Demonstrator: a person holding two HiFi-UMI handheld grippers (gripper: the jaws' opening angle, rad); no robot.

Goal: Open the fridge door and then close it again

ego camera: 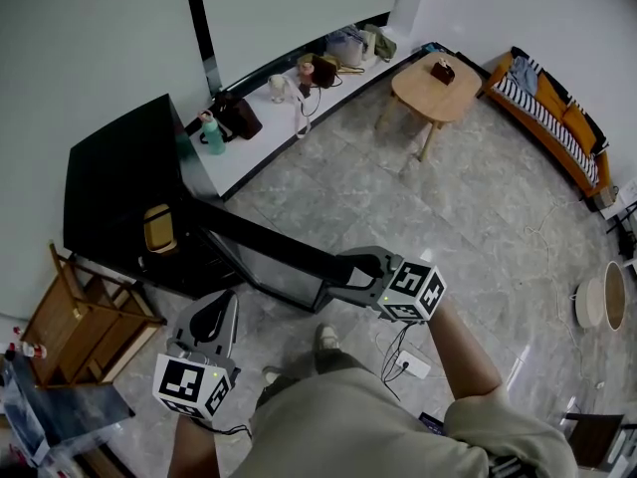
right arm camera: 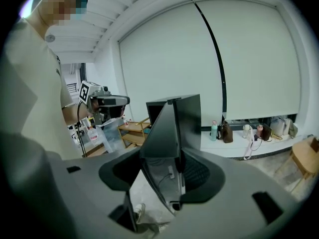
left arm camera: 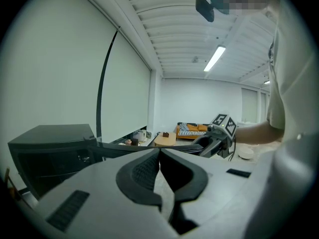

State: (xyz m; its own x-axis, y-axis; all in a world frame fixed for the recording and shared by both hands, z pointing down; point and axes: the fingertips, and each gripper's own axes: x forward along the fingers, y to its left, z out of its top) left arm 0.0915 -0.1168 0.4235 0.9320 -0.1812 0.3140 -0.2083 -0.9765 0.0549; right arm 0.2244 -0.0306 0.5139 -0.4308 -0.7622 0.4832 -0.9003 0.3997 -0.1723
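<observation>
A black fridge (ego camera: 119,177) stands at the left, and its door (ego camera: 259,247) is swung out across the floor toward me. My right gripper (ego camera: 343,270) is shut on the door's free end. In the right gripper view the door (right arm camera: 164,128) stands edge-on between the jaws of the right gripper (right arm camera: 159,168), with the fridge body (right arm camera: 192,123) behind it. My left gripper (ego camera: 204,317) hovers low in front of the open fridge and touches nothing. In its own view the left gripper (left arm camera: 159,152) has its tips together and holds nothing. The right gripper (left arm camera: 212,142) shows beyond it.
A yellow item (ego camera: 159,229) sits inside the fridge. A wooden shelf (ego camera: 85,322) stands at the fridge's near left. A window ledge (ego camera: 249,157) holds a bottle and bags. A round table (ego camera: 438,86) and an orange sofa (ego camera: 552,118) stand far right. A power strip (ego camera: 413,364) lies by my foot.
</observation>
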